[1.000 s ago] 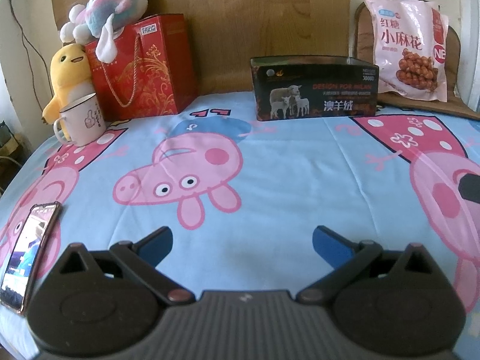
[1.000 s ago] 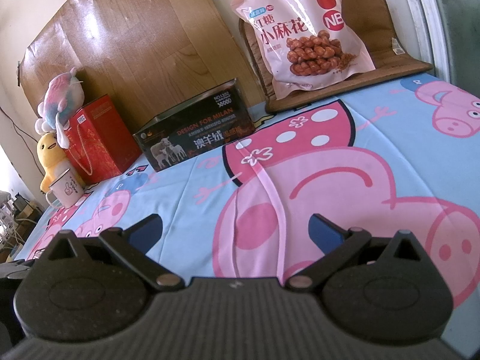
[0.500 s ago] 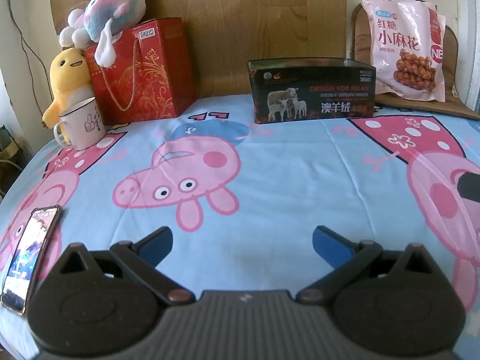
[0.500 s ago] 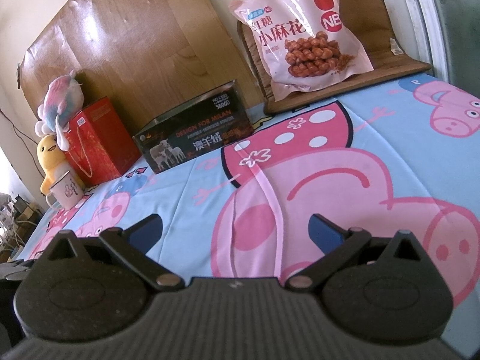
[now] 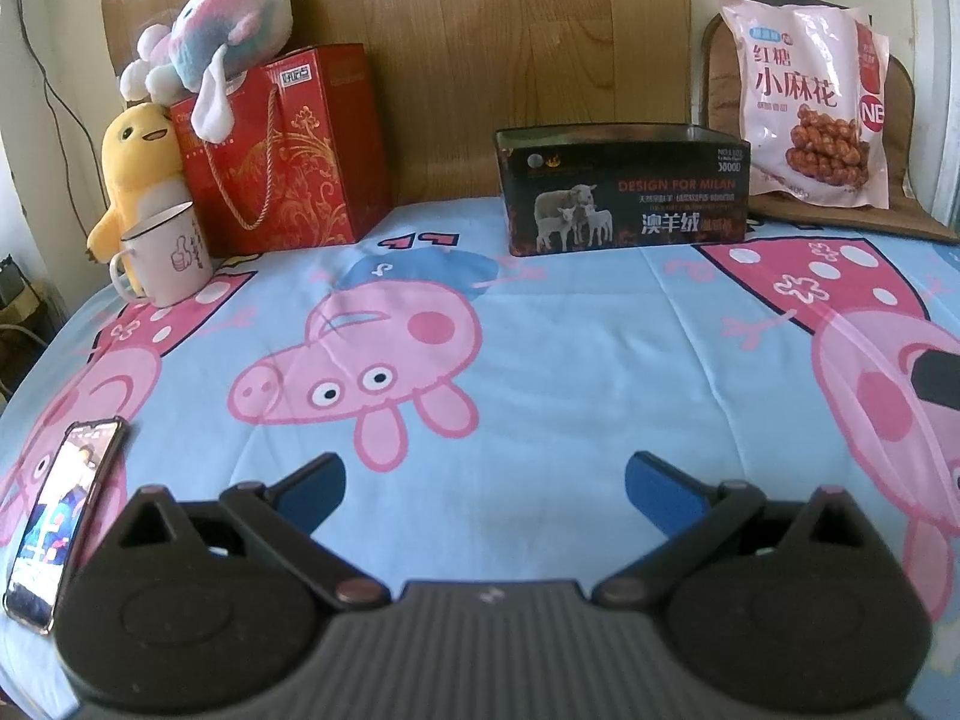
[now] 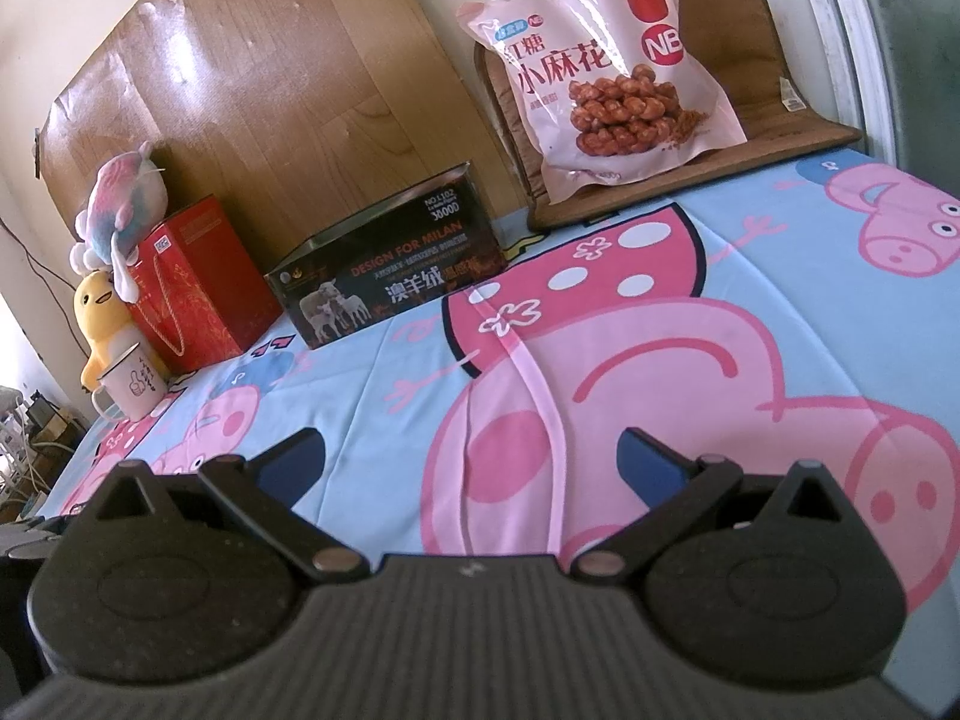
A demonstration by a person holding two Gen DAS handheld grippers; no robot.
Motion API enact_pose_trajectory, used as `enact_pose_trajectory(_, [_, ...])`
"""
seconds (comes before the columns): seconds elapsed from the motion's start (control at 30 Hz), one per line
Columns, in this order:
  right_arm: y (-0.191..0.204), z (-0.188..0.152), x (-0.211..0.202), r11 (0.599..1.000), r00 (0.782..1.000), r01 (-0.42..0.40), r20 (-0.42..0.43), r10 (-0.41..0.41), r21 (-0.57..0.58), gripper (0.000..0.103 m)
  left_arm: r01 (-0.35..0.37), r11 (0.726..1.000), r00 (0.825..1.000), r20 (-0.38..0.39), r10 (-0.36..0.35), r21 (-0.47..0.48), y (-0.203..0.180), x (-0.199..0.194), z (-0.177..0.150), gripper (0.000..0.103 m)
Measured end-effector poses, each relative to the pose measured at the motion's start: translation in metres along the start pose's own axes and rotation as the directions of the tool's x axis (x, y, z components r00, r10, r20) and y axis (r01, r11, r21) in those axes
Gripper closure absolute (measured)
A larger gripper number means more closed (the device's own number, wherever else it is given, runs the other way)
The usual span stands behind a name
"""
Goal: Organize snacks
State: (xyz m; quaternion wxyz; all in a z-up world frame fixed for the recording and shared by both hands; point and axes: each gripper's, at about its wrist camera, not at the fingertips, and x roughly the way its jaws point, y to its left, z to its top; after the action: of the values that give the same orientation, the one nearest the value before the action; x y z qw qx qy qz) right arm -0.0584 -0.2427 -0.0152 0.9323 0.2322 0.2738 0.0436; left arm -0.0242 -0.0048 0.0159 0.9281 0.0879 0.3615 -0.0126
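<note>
Slightly nearer now: open-topped dark box, contents unseen.

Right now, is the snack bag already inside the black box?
No, the snack bag leans upright against the brown cushion, apart from the black box.

Daylight washes a cartoon-pig sheet spread blue across the surface. At twelve o'clock a wooden board leans on the pale wall; white window frame at two o'clock
</note>
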Motion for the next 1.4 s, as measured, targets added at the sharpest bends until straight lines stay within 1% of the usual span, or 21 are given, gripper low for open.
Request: enact_pose_trajectory(1.4, [-0.002, 0.0008, 0.0, 1.0, 1.0, -0.002, -0.001, 0.002, 0.001, 0.0, -0.003, 1.0, 1.0, -0.01, 0.003, -0.004, 0.0027, 0.0021, 0.0002, 0.0])
